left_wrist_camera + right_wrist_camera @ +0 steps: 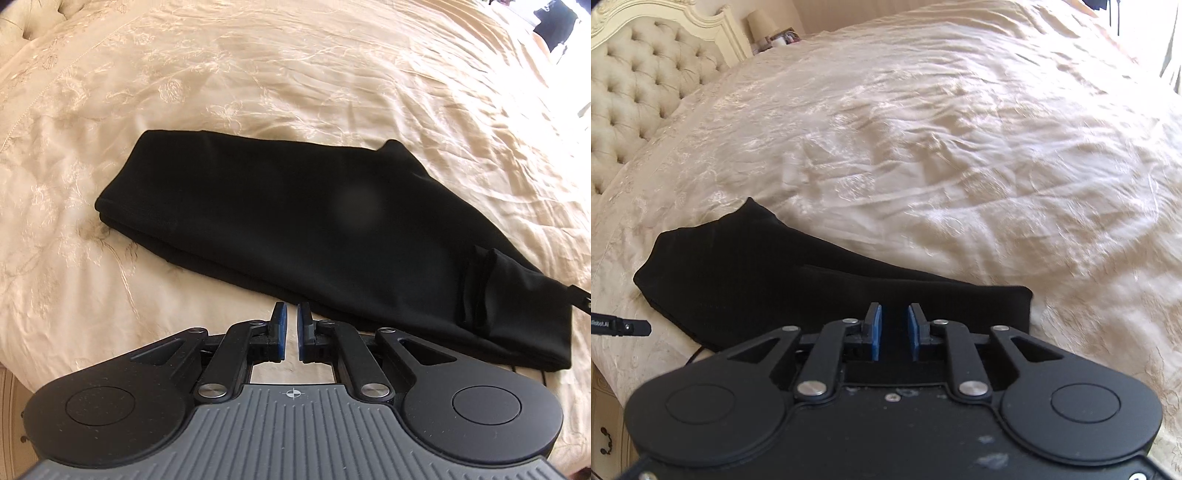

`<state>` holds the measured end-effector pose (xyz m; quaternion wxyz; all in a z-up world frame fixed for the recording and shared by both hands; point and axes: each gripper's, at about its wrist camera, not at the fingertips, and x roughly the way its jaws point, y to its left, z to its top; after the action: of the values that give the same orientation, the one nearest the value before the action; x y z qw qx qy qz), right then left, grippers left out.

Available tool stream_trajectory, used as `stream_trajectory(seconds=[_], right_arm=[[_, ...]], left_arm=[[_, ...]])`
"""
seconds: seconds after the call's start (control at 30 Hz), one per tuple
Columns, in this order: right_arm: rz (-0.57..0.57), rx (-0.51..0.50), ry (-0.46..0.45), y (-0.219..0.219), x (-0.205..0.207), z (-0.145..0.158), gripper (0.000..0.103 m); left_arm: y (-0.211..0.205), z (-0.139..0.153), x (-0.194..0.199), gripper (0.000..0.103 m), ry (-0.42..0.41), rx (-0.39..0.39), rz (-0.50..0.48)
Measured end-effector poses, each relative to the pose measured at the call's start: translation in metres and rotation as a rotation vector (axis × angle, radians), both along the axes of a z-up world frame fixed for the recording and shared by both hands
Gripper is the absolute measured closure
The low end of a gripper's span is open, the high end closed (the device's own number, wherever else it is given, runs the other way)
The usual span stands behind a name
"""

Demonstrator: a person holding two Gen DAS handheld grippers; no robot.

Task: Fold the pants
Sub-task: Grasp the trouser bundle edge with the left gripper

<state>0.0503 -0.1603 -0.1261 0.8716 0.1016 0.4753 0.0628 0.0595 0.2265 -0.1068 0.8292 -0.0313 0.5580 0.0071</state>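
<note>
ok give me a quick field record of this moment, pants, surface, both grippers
pants: black pants, folded into a long flat stack, no gripper touching them
surface: cream embroidered bedspread, wrinkled
headboard: tufted cream headboard behind the bed
left gripper: left gripper nearly shut, nothing between the pads, over the bedspread at the pants' near edge
right gripper: right gripper open, nothing between the pads, above one end of the pants
fold state: folded; ends look uneven
</note>
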Motion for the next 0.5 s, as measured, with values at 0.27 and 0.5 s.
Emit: stream_trajectory(seconds=[0.27, 0.5], right_arm=[[-0.059, -0.024, -0.017, 0.091, 0.011, 0.014, 0.082], [-0.02, -0.011, 0.068, 0.172, 0.031, 0.009, 0.082]], left_arm=[[0.057, -0.004, 0.038, 0.097, -0.071, 0.006, -0.117], [0.136, -0.012, 0.083, 0.077, -0.068, -0.133, -0.125]])
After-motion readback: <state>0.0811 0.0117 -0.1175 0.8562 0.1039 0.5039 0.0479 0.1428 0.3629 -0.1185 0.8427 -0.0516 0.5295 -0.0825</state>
